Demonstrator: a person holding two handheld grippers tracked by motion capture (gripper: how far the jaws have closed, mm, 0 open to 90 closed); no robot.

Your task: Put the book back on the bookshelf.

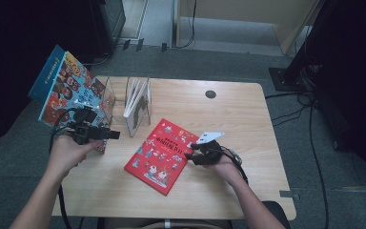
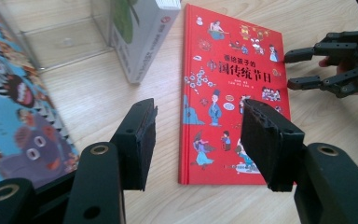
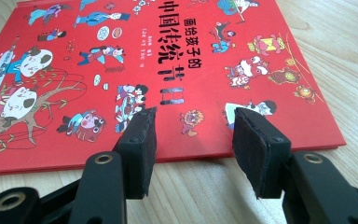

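Observation:
A red picture book lies flat on the wooden table, cover up. My right gripper is at its right edge, low over the table, jaws open with the book's edge just ahead and nothing between them. At the table's left, my left gripper points right toward the red book; its jaws stand open and empty. A blue picture book stands tilted right beside it. The right gripper is seen across the red book in the left gripper view.
A clear book rack at the back left holds a white book, upright. There is a round cable hole in the tabletop. Cables and dark equipment stand on the floor to the right.

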